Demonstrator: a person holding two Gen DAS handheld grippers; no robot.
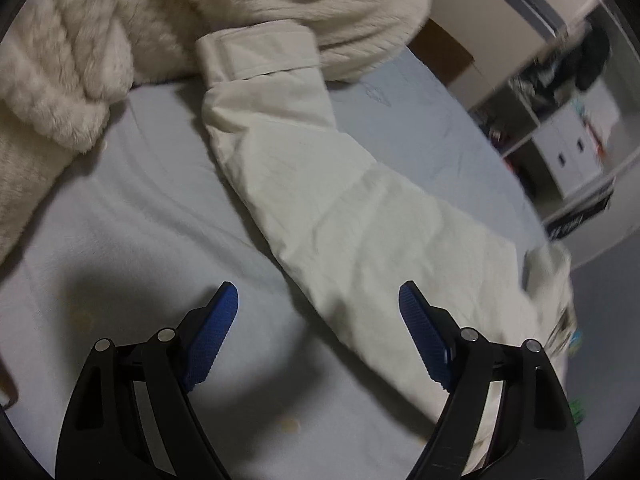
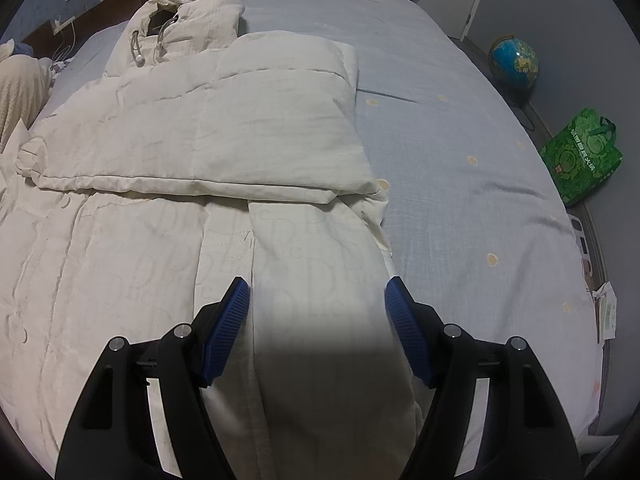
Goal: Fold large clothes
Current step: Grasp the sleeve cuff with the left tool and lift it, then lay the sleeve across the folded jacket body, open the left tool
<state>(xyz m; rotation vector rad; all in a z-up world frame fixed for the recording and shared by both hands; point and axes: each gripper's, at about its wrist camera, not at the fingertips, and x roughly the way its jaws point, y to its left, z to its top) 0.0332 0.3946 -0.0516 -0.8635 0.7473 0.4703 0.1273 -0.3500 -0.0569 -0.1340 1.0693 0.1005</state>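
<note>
A large cream padded coat (image 2: 168, 208) lies flat on the bed. One sleeve (image 2: 224, 128) is folded across its chest, and the hood (image 2: 188, 16) points to the far end. In the left wrist view the other sleeve (image 1: 320, 184) stretches out over the sheet, its cuff (image 1: 256, 54) at the far end. My left gripper (image 1: 318, 300) is open and empty just above the sheet beside this sleeve. My right gripper (image 2: 318, 296) is open and empty above the coat's lower right edge.
A fluffy cream blanket (image 1: 72, 68) lies beyond the cuff. The light blue bed sheet (image 2: 460, 168) spreads to the right of the coat. A globe (image 2: 514, 60) and a green bag (image 2: 580, 156) stand on the floor. Shelves (image 1: 568, 128) stand beyond the bed.
</note>
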